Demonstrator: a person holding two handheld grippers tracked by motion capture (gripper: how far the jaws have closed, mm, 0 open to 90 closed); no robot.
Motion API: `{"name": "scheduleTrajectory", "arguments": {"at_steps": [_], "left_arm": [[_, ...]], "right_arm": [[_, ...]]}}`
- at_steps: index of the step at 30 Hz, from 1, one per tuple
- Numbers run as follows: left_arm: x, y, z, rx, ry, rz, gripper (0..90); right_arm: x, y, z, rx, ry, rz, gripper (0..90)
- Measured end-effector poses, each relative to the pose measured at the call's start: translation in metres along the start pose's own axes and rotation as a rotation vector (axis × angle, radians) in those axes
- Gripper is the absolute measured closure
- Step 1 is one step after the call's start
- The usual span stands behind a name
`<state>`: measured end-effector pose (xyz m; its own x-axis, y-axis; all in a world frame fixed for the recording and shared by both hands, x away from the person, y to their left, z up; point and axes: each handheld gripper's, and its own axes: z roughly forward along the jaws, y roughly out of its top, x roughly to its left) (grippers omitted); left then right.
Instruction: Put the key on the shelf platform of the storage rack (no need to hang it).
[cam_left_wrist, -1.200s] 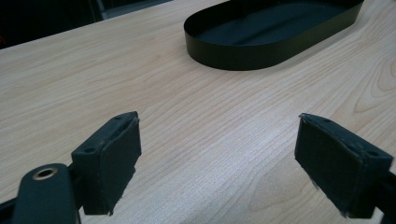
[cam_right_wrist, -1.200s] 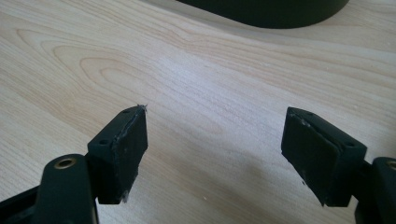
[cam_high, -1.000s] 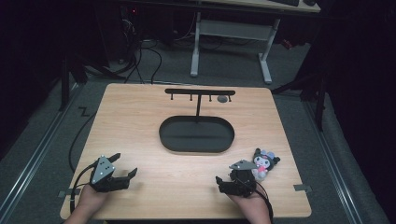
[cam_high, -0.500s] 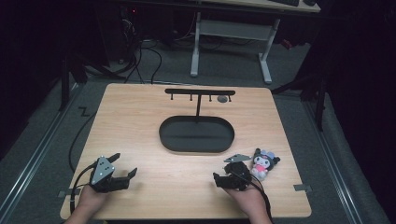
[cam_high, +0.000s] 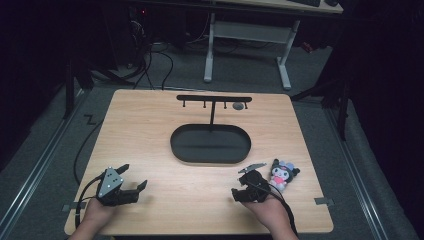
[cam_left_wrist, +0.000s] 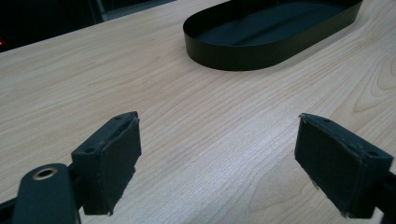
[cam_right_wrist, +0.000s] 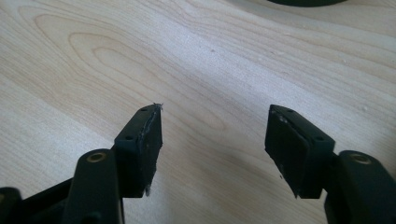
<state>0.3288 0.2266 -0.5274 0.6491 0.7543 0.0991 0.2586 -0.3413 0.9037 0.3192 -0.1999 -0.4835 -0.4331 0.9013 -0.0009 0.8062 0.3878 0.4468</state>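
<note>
A small plush toy (cam_high: 281, 174), dark-hooded with a white face and pink body, lies on the wooden table (cam_high: 150, 130) at the front right. Just left of the toy is my right gripper (cam_high: 243, 186), held in a hand; its jaws are open over bare wood (cam_right_wrist: 212, 140). At the front left my left gripper (cam_high: 133, 176) is open too, with nothing between its jaws (cam_left_wrist: 217, 158), and it points towards the black oval tray (cam_left_wrist: 243, 58). That tray (cam_high: 210, 147) sits empty at the table's middle.
Behind the tray rises a black T-shaped rack (cam_high: 214, 98) with small hooks; a small grey object (cam_high: 238, 106) hangs near its right end. Beyond the table stand a desk frame (cam_high: 245, 30) and cables on the dark floor.
The right gripper has moved forward and to the right, closer to the plush toy, and turned a little. The left gripper has stayed where it was.
</note>
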Motion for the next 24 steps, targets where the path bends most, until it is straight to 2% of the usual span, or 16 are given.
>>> {"name": "scheduleTrajectory", "arguments": {"at_steps": [1,3,5,8,12,13,14,15,17,18,19,21,22,24], "left_arm": [[0.000,0.000,0.000,0.000,-0.001,0.000,15.5],[0.000,0.000,0.000,0.000,-0.001,-0.001,15.5],[0.000,0.000,0.000,0.000,0.000,-0.001,15.4],[0.000,0.000,0.000,0.001,-0.002,0.002,15.5],[0.000,0.000,0.000,0.000,-0.001,0.005,15.5],[0.000,0.000,0.000,0.000,-0.001,0.005,15.5],[-0.001,0.000,0.000,0.001,0.000,0.007,15.5],[-0.001,0.000,0.000,0.001,0.001,0.006,15.5],[-0.001,0.000,0.000,0.001,0.001,0.005,15.4],[-0.001,0.000,0.000,0.001,0.001,0.005,15.4],[-0.001,0.000,0.000,0.000,0.001,0.005,15.5],[-0.001,0.000,0.000,0.001,0.001,0.006,15.5],[-0.001,0.000,0.000,0.002,0.001,0.006,15.5],[-0.001,0.000,0.000,0.002,0.001,0.009,15.5]], "right_arm": [[-0.001,0.003,-0.003,0.029,-0.008,-0.027,39.7],[-0.001,0.003,-0.004,0.031,-0.014,-0.038,40.4],[-0.005,0.005,-0.005,0.036,-0.015,-0.034,41.5],[-0.015,0.007,-0.007,0.047,-0.019,0.000,46.4],[-0.023,0.010,-0.008,0.063,-0.041,0.012,62.4],[-0.023,0.010,-0.008,0.063,-0.041,0.012,62.4],[-0.026,0.011,-0.009,0.076,-0.051,0.013,67.1],[-0.031,0.013,-0.009,0.087,-0.078,0.006,78.2],[-0.036,0.014,-0.010,0.088,-0.080,0.021,85.1],[-0.040,0.015,-0.011,0.088,-0.096,0.029,87.7],[-0.043,0.015,-0.012,0.089,-0.095,0.047,89.1],[-0.045,0.015,-0.013,0.090,-0.096,0.051,89.8],[-0.052,0.015,-0.015,0.090,-0.120,0.071,90.0],[-0.057,0.013,-0.016,0.091,-0.124,0.089,90.0]]}}
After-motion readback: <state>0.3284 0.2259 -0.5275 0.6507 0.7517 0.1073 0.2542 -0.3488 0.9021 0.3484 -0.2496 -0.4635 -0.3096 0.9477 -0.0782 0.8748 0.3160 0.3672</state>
